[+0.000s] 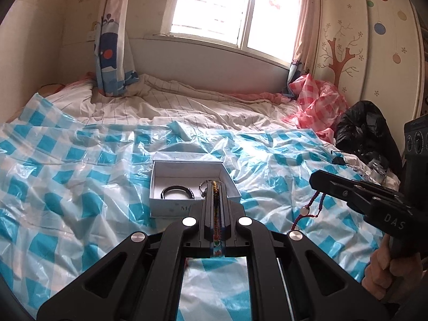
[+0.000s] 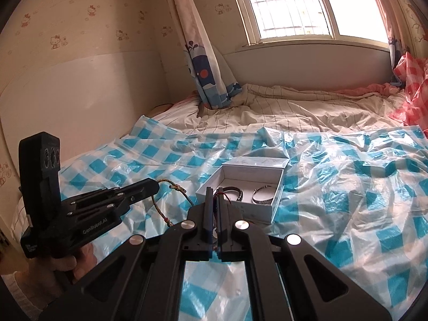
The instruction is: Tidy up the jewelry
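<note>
Left tool pinches braided cord bracelet | right tool grips red cord | white box mid-frame holds bangles.

Bed with striped sheet, blue-checked plastic sheet spread over it, open white box on the plastic

A sheet is spread over the near part of the bed. On it, near the middle, sits an open box, its lid just behind it. Two bangles lie in the box, one left of the other. The left gripper holds a braided cord before the box; the right gripper holds a beaded cord to the right. Behind the bed stands a window, a curtain on its left, a wardrobe at right, bags heaped before it.
</note>
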`<state>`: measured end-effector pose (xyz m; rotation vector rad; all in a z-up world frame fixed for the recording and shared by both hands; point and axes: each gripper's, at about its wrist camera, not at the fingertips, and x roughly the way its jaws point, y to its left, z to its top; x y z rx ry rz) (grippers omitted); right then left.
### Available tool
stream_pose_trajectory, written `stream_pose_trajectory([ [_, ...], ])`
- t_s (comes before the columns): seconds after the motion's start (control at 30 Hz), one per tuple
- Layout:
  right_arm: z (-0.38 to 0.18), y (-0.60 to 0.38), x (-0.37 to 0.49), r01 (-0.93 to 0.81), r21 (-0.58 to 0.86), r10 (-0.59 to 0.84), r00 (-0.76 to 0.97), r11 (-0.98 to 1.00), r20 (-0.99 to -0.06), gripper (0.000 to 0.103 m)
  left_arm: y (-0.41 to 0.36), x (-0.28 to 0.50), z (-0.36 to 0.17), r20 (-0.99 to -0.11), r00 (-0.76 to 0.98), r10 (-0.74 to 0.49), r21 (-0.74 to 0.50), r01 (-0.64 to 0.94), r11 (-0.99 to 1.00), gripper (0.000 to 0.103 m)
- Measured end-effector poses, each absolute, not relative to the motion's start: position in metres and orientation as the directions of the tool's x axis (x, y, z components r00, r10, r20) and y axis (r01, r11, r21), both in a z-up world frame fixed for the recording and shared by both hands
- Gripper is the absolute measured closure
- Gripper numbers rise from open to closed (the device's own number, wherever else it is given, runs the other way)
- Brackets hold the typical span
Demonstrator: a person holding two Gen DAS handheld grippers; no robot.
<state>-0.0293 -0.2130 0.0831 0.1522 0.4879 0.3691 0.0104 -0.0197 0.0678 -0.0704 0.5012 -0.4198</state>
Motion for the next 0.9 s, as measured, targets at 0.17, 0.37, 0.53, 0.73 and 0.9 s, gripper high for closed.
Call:
stream_pose_trajectory([
  [0.17, 0.081, -0.212, -0.002, -0.305, 0.239, 0.383, 0.812, 0.922, -0.441, 0.1, -0.019, 0.032, 0.066, -0.459, 0.791, -0.406, -0.183, 0.363, 0.914, 0.1],
  [0.37, 0.076, -0.207, 0.033, -0.296, 0.25, 0.382, 0.799, 0.922, -0.464, 0.1, -0.023, 0.059, 0.06, -0.473, 0.783, -0.404, -0.189, 0.358, 0.915, 0.1],
  [0.53, 0.068, -0.208, 0.061, -0.281, 0.275, 0.385, 0.786, 0.92, -0.484, 0.1, -0.027, 0.078, 0.054, -0.488, 0.777, -0.397, -0.189, 0.35, 0.917, 0.1],
  [0.73, 0.061, -0.206, 0.088, -0.266, 0.278, 0.376, 0.779, 0.923, -0.501, 0.1, -0.029, 0.102, 0.047, -0.504, 0.77, -0.391, -0.196, 0.338, 0.92, 0.1],
  [0.9, 0.052, -0.205, 0.116, -0.25, 0.283, 0.368, 0.77, 0.926, -0.521, 0.1, -0.029, 0.124, 0.041, -0.519, 0.764, -0.384, -0.207, 0.324, 0.923, 0.1],
])
